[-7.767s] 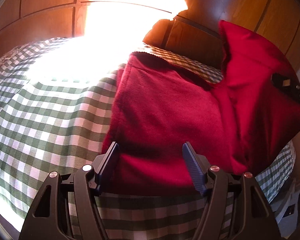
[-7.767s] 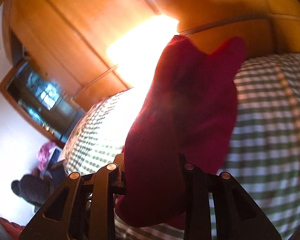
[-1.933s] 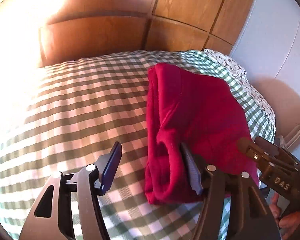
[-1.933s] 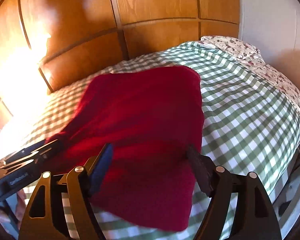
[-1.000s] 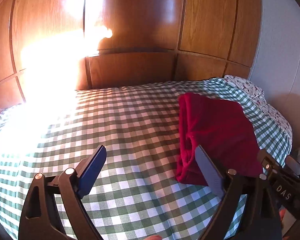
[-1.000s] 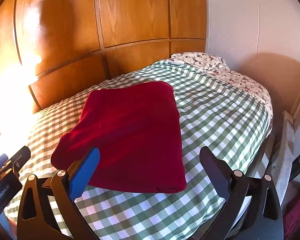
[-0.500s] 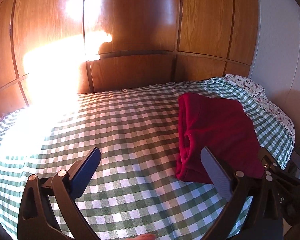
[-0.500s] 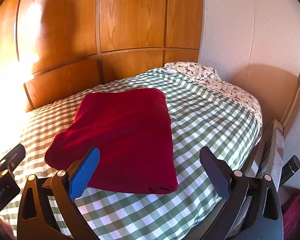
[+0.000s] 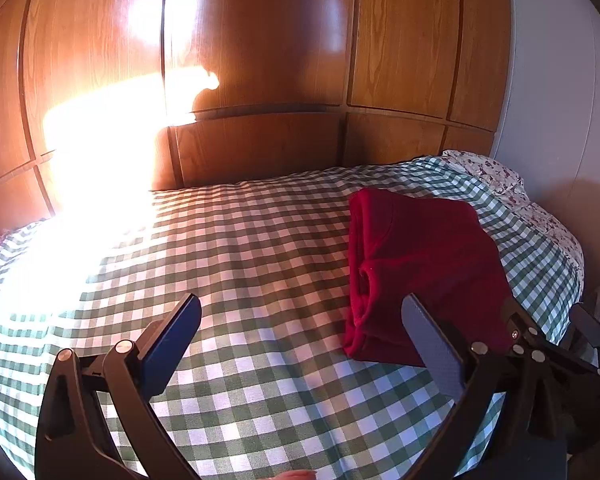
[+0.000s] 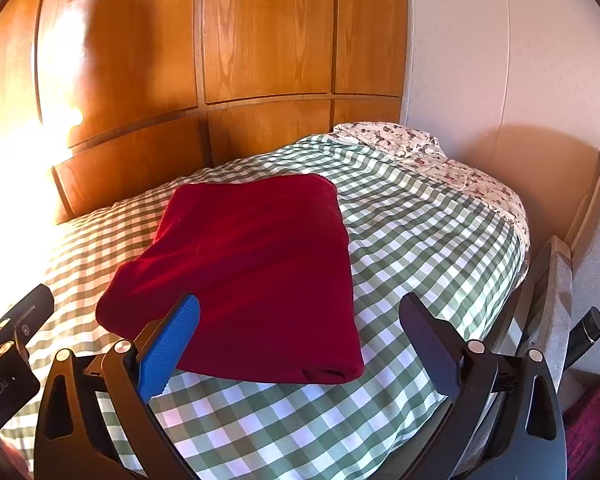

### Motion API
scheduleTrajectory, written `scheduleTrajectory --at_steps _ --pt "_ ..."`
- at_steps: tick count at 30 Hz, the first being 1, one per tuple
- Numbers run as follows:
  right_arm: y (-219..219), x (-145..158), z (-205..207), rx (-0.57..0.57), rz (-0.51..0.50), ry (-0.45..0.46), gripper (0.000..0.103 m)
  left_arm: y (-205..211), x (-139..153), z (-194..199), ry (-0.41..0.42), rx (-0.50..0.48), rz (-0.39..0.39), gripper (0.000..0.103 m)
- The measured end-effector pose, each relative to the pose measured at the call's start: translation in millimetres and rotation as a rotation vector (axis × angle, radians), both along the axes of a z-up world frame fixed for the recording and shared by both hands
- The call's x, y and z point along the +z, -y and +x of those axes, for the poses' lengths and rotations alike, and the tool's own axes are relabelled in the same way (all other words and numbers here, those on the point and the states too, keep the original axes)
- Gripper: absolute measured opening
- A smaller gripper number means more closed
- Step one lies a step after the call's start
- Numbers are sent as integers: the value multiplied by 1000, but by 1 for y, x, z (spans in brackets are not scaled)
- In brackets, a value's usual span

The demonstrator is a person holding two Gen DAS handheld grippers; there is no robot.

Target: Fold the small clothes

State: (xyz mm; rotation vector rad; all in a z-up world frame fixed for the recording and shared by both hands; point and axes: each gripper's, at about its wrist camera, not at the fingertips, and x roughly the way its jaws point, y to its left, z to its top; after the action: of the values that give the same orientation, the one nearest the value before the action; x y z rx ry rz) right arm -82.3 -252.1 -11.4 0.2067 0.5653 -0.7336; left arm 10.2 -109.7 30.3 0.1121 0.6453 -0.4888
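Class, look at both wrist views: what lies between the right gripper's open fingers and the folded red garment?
Only bare checked bedspread lies between the right gripper and the garment; the right wrist view shows it best.

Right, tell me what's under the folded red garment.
The red garment lies flat on the green checked bedcover, which shows all around it. Its own folded layers show at the near edge. Whatever lies directly beneath the cloth is covered.

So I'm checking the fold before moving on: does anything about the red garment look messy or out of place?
Mostly tidy: the red garment lies flat on the checked bedspread. Only its left edge looks loose, with rolled layers gaping instead of lying flush.
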Motion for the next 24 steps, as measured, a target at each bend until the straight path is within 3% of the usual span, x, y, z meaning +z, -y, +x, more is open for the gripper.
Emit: scheduleTrajectory --at_steps 24 --pt "0 -10 2 -6 46 -9 99 0 7 -2 21 12 -10 97"
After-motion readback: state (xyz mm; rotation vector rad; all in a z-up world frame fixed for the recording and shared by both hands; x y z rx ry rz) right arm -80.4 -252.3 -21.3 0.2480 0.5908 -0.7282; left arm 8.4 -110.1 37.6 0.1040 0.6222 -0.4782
